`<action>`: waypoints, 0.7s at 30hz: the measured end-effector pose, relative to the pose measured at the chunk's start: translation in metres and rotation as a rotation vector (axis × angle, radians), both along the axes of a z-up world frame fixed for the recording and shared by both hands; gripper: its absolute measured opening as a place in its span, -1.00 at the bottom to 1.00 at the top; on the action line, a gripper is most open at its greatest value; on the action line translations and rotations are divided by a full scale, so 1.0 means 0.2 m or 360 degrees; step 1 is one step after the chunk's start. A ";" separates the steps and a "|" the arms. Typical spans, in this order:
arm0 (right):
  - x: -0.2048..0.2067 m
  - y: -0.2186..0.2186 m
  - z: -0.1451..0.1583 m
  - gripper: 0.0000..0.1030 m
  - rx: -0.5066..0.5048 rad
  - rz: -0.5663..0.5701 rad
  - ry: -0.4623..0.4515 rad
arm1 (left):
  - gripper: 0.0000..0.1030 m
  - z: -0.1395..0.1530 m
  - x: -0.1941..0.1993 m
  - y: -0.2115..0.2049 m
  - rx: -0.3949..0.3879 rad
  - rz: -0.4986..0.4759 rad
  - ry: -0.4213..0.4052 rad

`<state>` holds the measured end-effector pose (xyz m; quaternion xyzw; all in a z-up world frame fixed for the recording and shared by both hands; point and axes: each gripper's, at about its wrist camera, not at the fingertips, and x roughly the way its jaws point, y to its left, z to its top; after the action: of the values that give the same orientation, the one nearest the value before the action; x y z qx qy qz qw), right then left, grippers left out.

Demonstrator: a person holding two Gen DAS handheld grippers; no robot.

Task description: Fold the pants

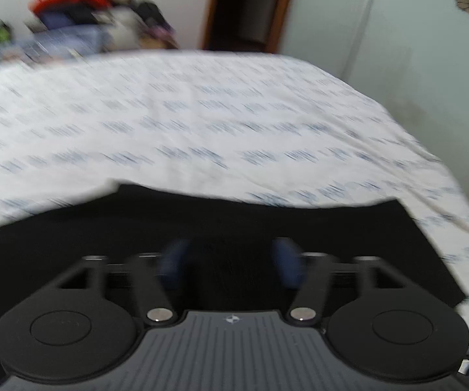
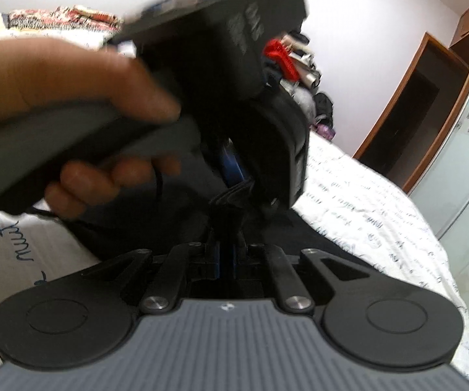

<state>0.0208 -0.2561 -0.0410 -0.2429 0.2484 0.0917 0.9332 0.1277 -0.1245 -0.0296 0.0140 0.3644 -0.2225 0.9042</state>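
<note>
Both hand-held grippers sit low over the black pants (image 1: 221, 221), which lie flat on the white printed bedsheet (image 1: 201, 120) at the near edge of the bed. In the left wrist view the left gripper (image 1: 231, 262) has its blue pads (image 1: 170, 265) standing well apart above the dark cloth, gripping nothing. In the right wrist view the right gripper (image 2: 227, 255) has its jaws drawn almost together; whether a pinch of fabric sits between them is too dark to tell.

Judging by the straight far edge of the pants and the freed left side, a fold looks just laid down, with the left end released and the right end possibly not yet let go. The next move likely calls for parting the right jaws, then taking fresh hold of an edge for a further fold or smoothing the layers.

A person's hand (image 2: 71, 104) carrying the left device crosses directly in front of the right gripper and crowds its path, so the two tools need to separate first. Beyond the bed stand a cluttered pile (image 1: 84, 13) against the wall, a dark doorway (image 1: 250, 6) and a pale wardrobe (image 1: 413, 32), all well apart from the work.
</note>
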 end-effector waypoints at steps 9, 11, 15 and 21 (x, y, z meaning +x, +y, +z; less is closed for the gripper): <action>-0.09 -0.24 0.18 -0.68 0.0409 0.0095 0.0026 | 0.60 0.06 -0.02 0.50 0.0108 0.0326 -0.0012; -0.04 -0.31 0.18 -0.68 0.0476 -0.0016 0.0040 | 0.60 0.02 -0.05 0.61 0.0134 0.0381 0.0032; 0.06 -0.30 0.02 -0.67 0.0287 -0.0104 0.0258 | 0.60 -0.04 -0.10 0.81 0.0206 0.0452 0.0077; -0.01 -0.30 0.09 -0.26 0.0290 -0.0109 0.0103 | 0.60 0.04 -0.19 1.12 0.0178 0.0620 0.0024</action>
<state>0.0196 -0.3171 -0.0226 -0.1454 0.2772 0.0899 0.9455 0.0895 0.0989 -0.0219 -0.0084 0.3786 -0.0230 0.9252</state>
